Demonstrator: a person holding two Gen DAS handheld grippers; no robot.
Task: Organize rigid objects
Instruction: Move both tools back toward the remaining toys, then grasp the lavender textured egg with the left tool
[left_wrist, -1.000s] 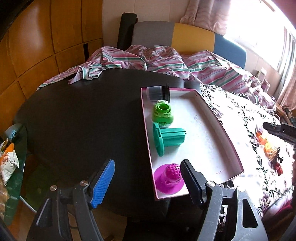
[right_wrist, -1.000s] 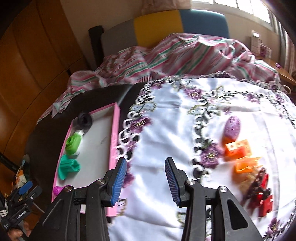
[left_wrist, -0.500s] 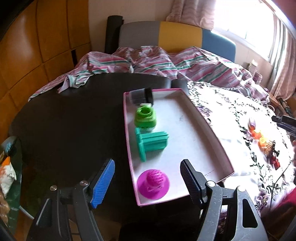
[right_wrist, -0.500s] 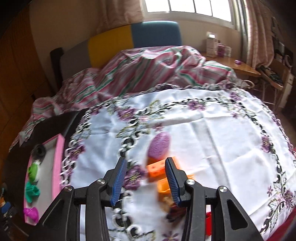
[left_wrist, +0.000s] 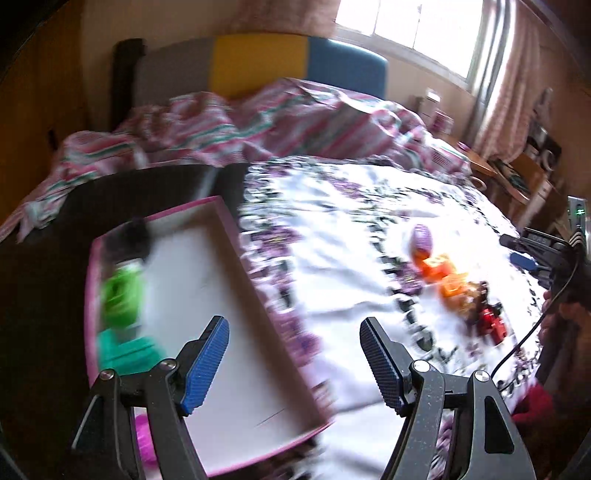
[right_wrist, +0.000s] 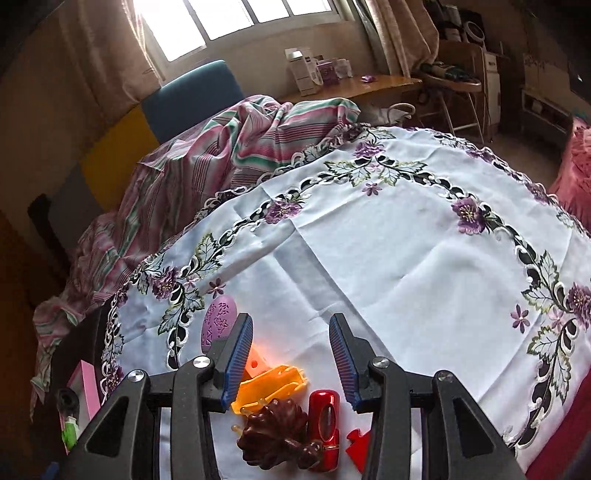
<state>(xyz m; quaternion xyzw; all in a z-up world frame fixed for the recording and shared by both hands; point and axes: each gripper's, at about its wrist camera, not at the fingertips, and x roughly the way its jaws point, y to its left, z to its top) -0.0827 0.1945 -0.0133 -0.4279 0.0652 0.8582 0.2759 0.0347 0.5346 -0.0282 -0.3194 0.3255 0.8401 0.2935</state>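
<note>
A pink-rimmed white tray (left_wrist: 236, 236) holds a black piece (left_wrist: 135, 230), a light green piece (left_wrist: 122, 291), a teal piece (left_wrist: 125, 350) and a magenta piece (left_wrist: 142, 439). My left gripper (left_wrist: 295, 362) is open and empty above the tray's right rim. On the embroidered cloth lie a purple egg (right_wrist: 218, 325), orange pieces (right_wrist: 273, 380), a dark brown piece (right_wrist: 275, 435), a red cylinder (right_wrist: 325, 424) and a red flat piece (right_wrist: 358, 445). My right gripper (right_wrist: 291, 360) is open and empty just above the orange pieces. The same pile shows in the left wrist view (left_wrist: 454, 288).
A white tablecloth with purple flowers (right_wrist: 388, 240) covers the right part of the black table (left_wrist: 44, 280). A striped pink and green sheet (right_wrist: 207, 155) lies behind. A wooden desk with boxes (right_wrist: 351, 79) stands by the window. The tray's edge shows in the right wrist view (right_wrist: 86, 384).
Both grippers have swung to the right. The right gripper has moved forward over the pile of small pieces. The left view now blurs and faces the cloth. Both stay open.
</note>
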